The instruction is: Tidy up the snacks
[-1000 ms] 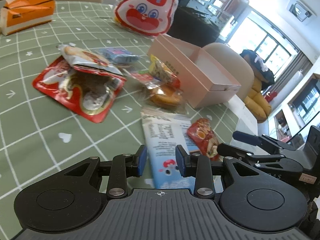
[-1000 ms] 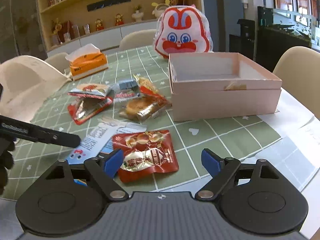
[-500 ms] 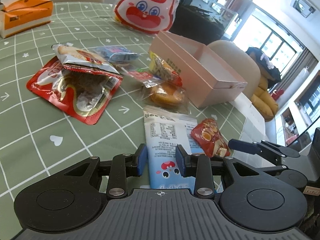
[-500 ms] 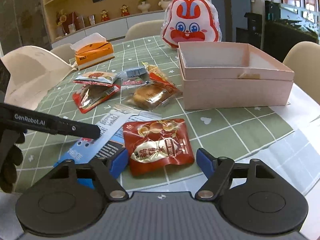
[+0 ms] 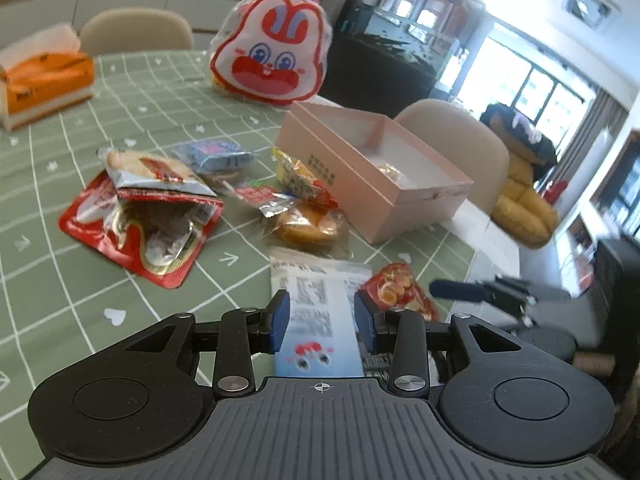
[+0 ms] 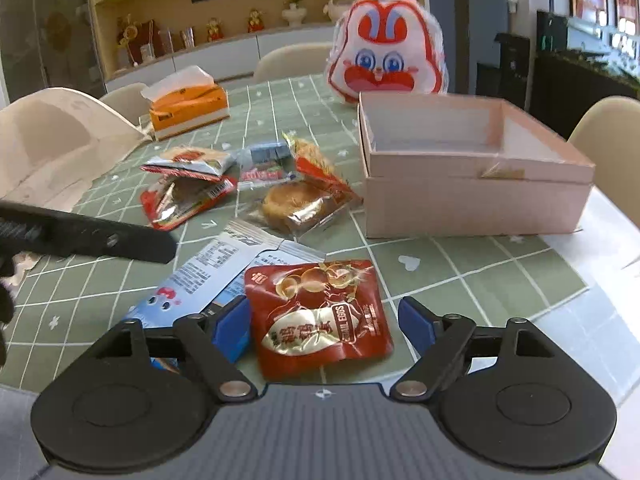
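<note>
Several snack packets lie on the green checked tablecloth. My right gripper (image 6: pixel 324 320) is open, its blue pads on either side of a red quail-egg packet (image 6: pixel 320 312). My left gripper (image 5: pixel 320 316) is open over a long white and blue packet (image 5: pixel 316 320), which also shows in the right wrist view (image 6: pixel 208 276). The egg packet (image 5: pixel 400 292) lies just right of it. A pink open box (image 6: pixel 472 168) stands to the right, with one small item inside (image 5: pixel 390 172). A clear-wrapped bun (image 6: pixel 292 206), red pouch (image 5: pixel 136 232) and smaller packets lie left of the box.
A rabbit-face bag (image 6: pixel 386 66) stands behind the box. An orange tissue box (image 6: pixel 188 108) sits at the far left of the table. Beige chairs surround the table. The left gripper's finger (image 6: pixel 88 238) crosses the right wrist view.
Both grippers have moved forward and lower toward the packets. The right gripper's pads now flank the red egg packet. The left gripper's pads now flank the white and blue packet.
</note>
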